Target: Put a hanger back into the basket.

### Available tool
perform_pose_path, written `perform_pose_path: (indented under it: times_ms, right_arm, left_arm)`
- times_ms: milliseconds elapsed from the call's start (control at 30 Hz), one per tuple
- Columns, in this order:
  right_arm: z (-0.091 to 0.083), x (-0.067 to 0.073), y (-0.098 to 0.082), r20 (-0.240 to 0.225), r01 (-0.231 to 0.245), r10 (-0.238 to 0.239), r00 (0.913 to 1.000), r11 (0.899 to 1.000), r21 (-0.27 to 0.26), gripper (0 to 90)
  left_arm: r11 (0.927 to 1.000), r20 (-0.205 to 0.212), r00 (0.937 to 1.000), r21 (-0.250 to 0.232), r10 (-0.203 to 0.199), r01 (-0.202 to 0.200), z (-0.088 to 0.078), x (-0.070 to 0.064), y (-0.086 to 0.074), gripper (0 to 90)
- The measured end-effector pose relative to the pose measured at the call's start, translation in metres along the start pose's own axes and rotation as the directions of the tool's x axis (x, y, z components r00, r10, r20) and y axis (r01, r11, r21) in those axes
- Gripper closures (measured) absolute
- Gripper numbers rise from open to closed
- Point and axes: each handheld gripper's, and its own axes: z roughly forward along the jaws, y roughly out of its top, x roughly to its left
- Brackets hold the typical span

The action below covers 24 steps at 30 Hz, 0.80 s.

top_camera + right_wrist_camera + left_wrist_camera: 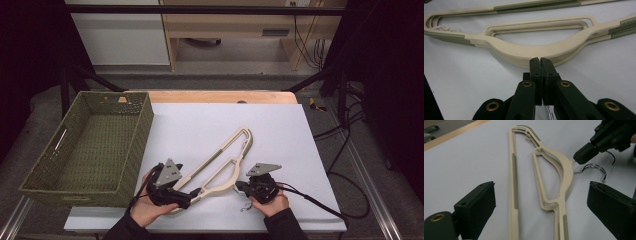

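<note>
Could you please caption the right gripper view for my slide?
Right gripper shut on the metal hook of stacked beige hangers lying on white paper.

gripper [540,61]: black jaws pressed together, tips at the hanger's curved middle
wire [548,110]: silver strands show low between the jaws, clamped
hangers [534,51]: cream plastic, stacked, lying flat across the view
grip strips [536,5]: grey-green ribbed bands on the arms
sheet [469,82]: white, under the hangers

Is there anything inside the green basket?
No, the green woven basket shows only its bare woven bottom in the high view.
</note>
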Motion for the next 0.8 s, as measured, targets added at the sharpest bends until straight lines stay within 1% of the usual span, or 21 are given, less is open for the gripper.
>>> perform_pose_path:
  times_ms: [33, 67, 100, 133, 167, 200, 233, 267, 300, 333, 400, 433, 467, 500, 533, 600, 633, 667, 700, 767, 800]
  right_arm:
    - [0.0, 0.001, 0.001, 0.0, -0.004, 0.004, 1.0, 1.0, -0.002, 89.3]
    - [-0.001, 0.001, 0.002, 0.001, 0.007, -0.007, 1.0, 1.0, 0.003, 89.3]
    - [-0.001, 0.001, 0.002, 0.005, 0.008, -0.008, 1.0, 1.0, 0.002, 89.3]
    - [-0.002, 0.002, 0.003, 0.008, 0.004, -0.004, 1.0, 1.0, -0.006, 89.3]
    - [-0.003, 0.001, 0.003, 0.002, 0.022, -0.022, 0.9998, 1.0, -0.004, 89.3]
    - [-0.004, 0.001, 0.004, 0.001, 0.012, -0.012, 0.9999, 1.0, -0.007, 89.3]
    - [-0.005, 0.0, 0.005, 0.002, 0.021, -0.021, 0.9998, 1.0, -0.008, 89.3]
    - [-0.006, 0.0, 0.006, 0.001, 0.02, -0.02, 0.9998, 1.0, -0.012, 89.3]
    - [-0.008, 0.0, 0.007, 0.004, 0.017, -0.017, 0.9999, 1.0, -0.008, 89.3]
    - [-0.009, 0.001, 0.008, 0.003, 0.015, -0.015, 0.9999, 1.0, -0.006, 89.3]
    - [-0.011, 0.0, 0.009, 0.006, 0.029, -0.029, 0.9996, 1.0, -0.008, 89.3]
    - [-0.012, 0.001, 0.01, 0.005, 0.011, -0.011, 0.9999, 1.0, -0.004, 89.3]
    - [-0.013, 0.0, 0.011, 0.004, 0.024, -0.024, 0.9997, 1.0, -0.008, 89.3]
    - [-0.014, 0.0, 0.012, 0.001, 0.031, -0.031, 0.9995, 0.999, -0.011, 89.3]
    - [-0.015, 0.001, 0.013, 0.007, 0.02, -0.02, 0.9998, 1.0, -0.006, 89.3]
    - [-0.017, 0.001, 0.014, 0.006, 0.015, -0.015, 0.9999, 1.0, -0.013, 89.3]
    - [-0.017, 0.001, 0.014, 0.006, 0.015, -0.015, 0.9999, 1.0, -0.013, 89.3]
    - [-0.019, 0.001, 0.015, 0.003, 0.025, -0.025, 0.9997, 1.0, -0.018, 89.3]
    - [-0.019, 0.001, 0.016, 0.006, 0.019, -0.019, 0.9998, 1.0, -0.018, 89.3]
    - [-0.021, 0.001, 0.017, 0.004, 0.035, -0.035, 0.9994, 0.999, -0.025, 89.3]
    - [-0.021, 0.002, 0.017, 0.006, 0.038, -0.038, 0.9993, 0.999, -0.026, 89.3]
  left_arm:
    - [0.9999, 0.009, 0.9999, 0.012, 0.008, -0.009, 0.006, -0.003, 0.002, 9.8]
    - [0.9995, 0.019, 0.9996, 0.025, 0.019, -0.02, 0.011, -0.006, 0.004, 10.7]
    - [0.999, 0.027, 0.9992, 0.033, 0.03, -0.03, 0.017, -0.01, 0.006, 11.5]
    - [0.9983, 0.032, 0.9987, 0.042, 0.04, -0.041, 0.022, -0.013, 0.009, 12.4]
    - [0.9973, 0.039, 0.9979, 0.05, 0.051, -0.053, 0.027, -0.016, 0.011, 13.8]
    - [0.9962, 0.045, 0.9972, 0.061, 0.06, -0.063, 0.032, -0.019, 0.013, 15.8]
    - [0.9946, 0.05, 0.9964, 0.074, 0.069, -0.072, 0.037, -0.022, 0.016, 16.8]
    - [0.9931, 0.055, 0.9954, 0.083, 0.078, -0.083, 0.042, -0.024, 0.018, 18.1]
    - [0.99, 0.056, 0.9937, 0.097, 0.098, -0.103, 0.046, -0.026, 0.02, 20.2]
    - [0.9876, 0.06, 0.9925, 0.109, 0.107, -0.113, 0.051, -0.028, 0.022, 22.3]
    - [0.9828, 0.072, 0.9891, 0.124, 0.128, -0.137, 0.059, -0.032, 0.025, 27.6]
    - [0.9797, 0.07, 0.9879, 0.136, 0.138, -0.147, 0.064, -0.034, 0.026, 29.9]
    - [0.9767, 0.067, 0.9866, 0.146, 0.149, -0.157, 0.068, -0.036, 0.028, 32.9]
    - [0.9735, 0.07, 0.9854, 0.159, 0.155, -0.165, 0.073, -0.037, 0.029, 35.6]
    - [0.9713, 0.074, 0.9846, 0.168, 0.158, -0.169, 0.077, -0.039, 0.03, 37.4]
    - [0.9653, 0.074, 0.9822, 0.186, 0.172, -0.183, 0.086, -0.041, 0.032, 42.3]
    - [0.9653, 0.074, 0.9822, 0.186, 0.172, -0.183, 0.086, -0.041, 0.032, 44.3]
    - [0.9574, 0.068, 0.9797, 0.209, 0.189, -0.199, 0.095, -0.044, 0.033, 46.4]
    - [0.9535, 0.067, 0.9787, 0.222, 0.194, -0.204, 0.099, -0.045, 0.033, 48.4]
    - [0.9457, 0.073, 0.9776, 0.249, 0.197, -0.209, 0.106, -0.046, 0.034, 53.2]
    - [0.947, 0.071, 0.9786, 0.247, 0.193, -0.205, 0.108, -0.048, 0.033, 56.3]
